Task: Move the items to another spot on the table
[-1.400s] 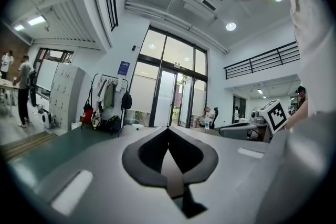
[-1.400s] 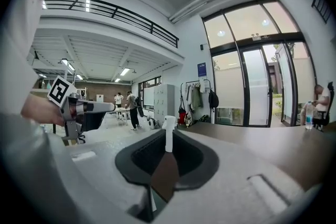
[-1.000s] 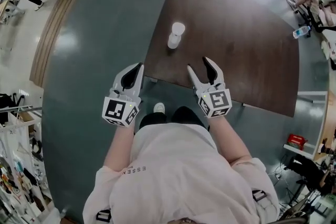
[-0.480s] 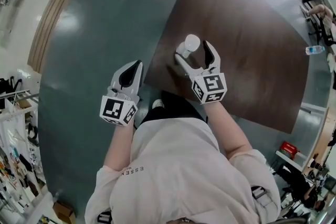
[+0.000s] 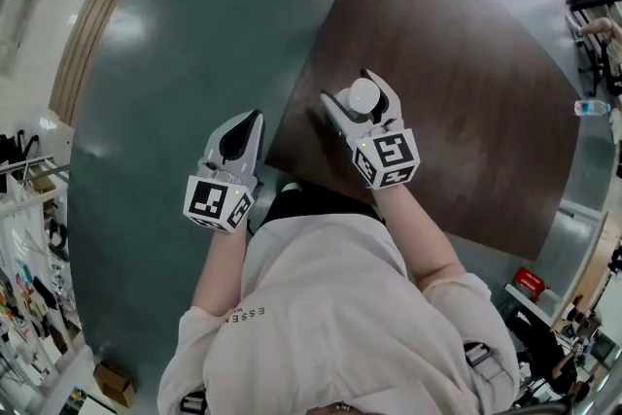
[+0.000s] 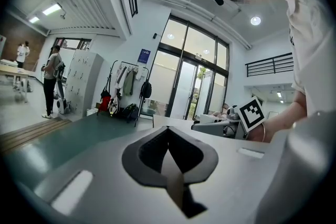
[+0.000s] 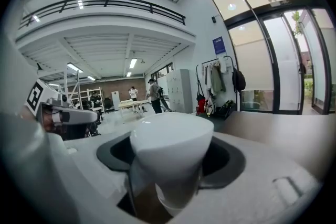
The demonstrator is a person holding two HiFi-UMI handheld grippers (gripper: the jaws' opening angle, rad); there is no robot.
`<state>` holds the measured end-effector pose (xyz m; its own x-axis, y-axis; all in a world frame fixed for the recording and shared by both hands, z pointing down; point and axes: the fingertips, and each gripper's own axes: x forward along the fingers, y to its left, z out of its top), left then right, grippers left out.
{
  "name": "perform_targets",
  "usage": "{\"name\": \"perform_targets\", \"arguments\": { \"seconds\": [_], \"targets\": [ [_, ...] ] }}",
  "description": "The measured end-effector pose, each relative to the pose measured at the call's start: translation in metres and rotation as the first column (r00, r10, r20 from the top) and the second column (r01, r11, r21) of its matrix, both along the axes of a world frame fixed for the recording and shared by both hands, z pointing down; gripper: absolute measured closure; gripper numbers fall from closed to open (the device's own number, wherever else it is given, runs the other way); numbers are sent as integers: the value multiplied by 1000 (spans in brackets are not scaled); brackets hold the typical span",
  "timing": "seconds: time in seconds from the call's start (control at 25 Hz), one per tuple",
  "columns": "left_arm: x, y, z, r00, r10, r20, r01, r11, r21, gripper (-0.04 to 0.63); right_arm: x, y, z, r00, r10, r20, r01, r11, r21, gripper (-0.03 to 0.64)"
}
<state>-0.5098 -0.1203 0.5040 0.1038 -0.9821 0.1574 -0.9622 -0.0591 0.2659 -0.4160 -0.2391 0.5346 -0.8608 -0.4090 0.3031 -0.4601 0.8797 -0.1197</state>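
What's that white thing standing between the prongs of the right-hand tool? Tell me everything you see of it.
It is a white cup, glossy and plastic-looking, with a wide rounded top narrowing to a slimmer base. It stands upright on the dark wooden table, near its front edge, between the jaws of the right tool, which have just been closing. Whether they press it yet is unclear.

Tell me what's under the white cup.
The brown table shows beneath the white cup; its base is hidden by the right gripper, whose jaws have just been closing with the cup between them.
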Motion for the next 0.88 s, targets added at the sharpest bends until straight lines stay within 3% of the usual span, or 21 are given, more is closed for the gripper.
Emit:
{"name": "perform_targets", "arguments": {
  "seconds": [0.04,0.28,0.56,0.76,0.88],
  "targets": [
    [-1,0,1,1000,-1,-2,1,1000,-3,580,-2,1,0,1000,-8,1,8,1000,-6,305],
    [-2,0,1,1000,7,-15,-8,1000,-15,580,-3,7,0,999,-41,-11,41,999,-7,322],
    [-1,8,-11,998,54,-15,-54,999,-6,580,4,19,-20,1000,-1,13,1,1000,12,328],
    [12,21,-33,991,136,-7,-136,991,19,580,26,43,-52,997,62,36,-63,997,34,328],
    [36,24,-36,975,223,-11,-222,975,26,580,50,55,-62,993,105,44,-107,993,40,328]
  ]
}}
